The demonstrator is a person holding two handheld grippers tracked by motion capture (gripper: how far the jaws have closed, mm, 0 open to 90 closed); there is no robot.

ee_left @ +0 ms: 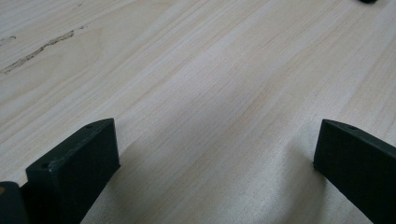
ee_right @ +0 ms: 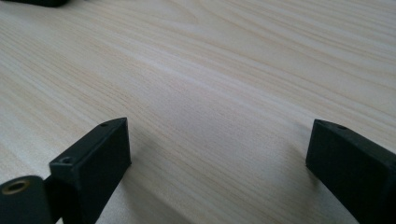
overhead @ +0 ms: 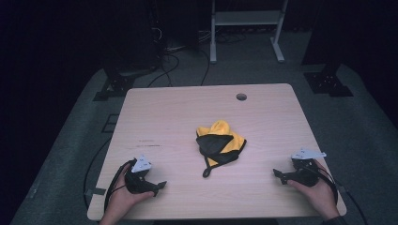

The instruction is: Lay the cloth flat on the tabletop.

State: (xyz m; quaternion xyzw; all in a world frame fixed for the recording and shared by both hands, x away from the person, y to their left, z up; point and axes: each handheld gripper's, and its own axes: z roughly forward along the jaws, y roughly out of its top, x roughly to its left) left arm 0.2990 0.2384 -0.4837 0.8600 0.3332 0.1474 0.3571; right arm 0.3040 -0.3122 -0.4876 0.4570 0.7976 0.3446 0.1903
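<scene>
Yellow-and-black cloth (overhead: 219,143) bunched at mid-table (overhead: 155,112); left gripper (overhead: 159,185) and right gripper (overhead: 278,174) released, well apart from it. Risk: loose folds letting one jaw snag the strap alone.

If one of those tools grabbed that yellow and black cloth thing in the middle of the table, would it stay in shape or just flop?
Probably flop: the yellow and black cloth lies crumpled in soft folds, so a pinch would likely lift one part while the rest hangs. It looks thin, so likely light. Its black strap trails loose on the table and may dangle or drag.
</scene>
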